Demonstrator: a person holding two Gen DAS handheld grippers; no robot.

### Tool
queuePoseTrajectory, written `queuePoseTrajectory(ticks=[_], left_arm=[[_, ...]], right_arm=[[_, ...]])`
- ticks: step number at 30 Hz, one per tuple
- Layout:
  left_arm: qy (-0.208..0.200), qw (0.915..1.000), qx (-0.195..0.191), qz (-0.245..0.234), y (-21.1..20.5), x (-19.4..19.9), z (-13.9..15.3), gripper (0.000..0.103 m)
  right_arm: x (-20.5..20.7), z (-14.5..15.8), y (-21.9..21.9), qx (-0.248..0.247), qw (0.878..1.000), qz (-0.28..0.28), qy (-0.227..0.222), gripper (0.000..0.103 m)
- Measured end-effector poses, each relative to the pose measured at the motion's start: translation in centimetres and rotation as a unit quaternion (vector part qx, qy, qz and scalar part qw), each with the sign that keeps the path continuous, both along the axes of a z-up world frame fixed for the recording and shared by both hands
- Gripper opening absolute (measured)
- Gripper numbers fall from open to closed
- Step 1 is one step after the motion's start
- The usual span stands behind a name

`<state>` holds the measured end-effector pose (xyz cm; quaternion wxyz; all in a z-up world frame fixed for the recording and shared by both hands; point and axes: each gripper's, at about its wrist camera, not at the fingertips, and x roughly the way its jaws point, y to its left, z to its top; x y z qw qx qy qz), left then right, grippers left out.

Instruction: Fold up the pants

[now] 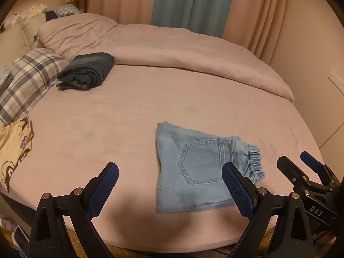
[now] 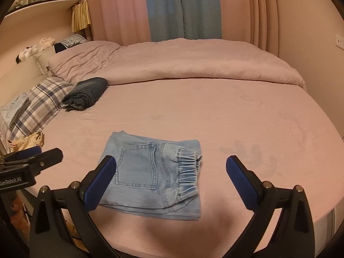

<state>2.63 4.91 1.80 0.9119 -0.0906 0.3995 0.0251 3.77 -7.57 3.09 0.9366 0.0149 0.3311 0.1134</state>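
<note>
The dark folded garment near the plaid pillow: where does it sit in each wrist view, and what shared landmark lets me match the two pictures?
Left wrist view: the dark folded garment lies upper left, on the pink sheet beside the plaid pillow.
Right wrist view: the same garment lies left of centre, again against the plaid pillow.
Shared landmark: the folded light blue jeans, back pocket up, near the bed's front edge.
</note>
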Motion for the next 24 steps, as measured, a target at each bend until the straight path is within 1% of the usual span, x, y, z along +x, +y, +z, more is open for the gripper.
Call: queuePoseTrajectory(ticks=[8, 12, 24], left_arm=[[-0.002, 1.0, 0.003, -0.007, -0.6, -0.1, 0.1, 0.096], [-0.004, 0.9999, 0.01, -0.009, -0.9, -0.2, 0.2, 0.096], [-0.012, 0.9997, 0.012, -0.019, -2.0, -0.4, 0.7, 0.096]], right_arm=[[-0.2, -0.2, -0.3, -0.002, 1.0, -0.006, 0.005, 0.103], [-0.2, -0.2, -0.5, -0.002, 1.0, -0.009, 0.009, 0.103], [-0.5, -0.3, -1.3, 0.0, 1.0, -0.019, 0.011, 0.103]])
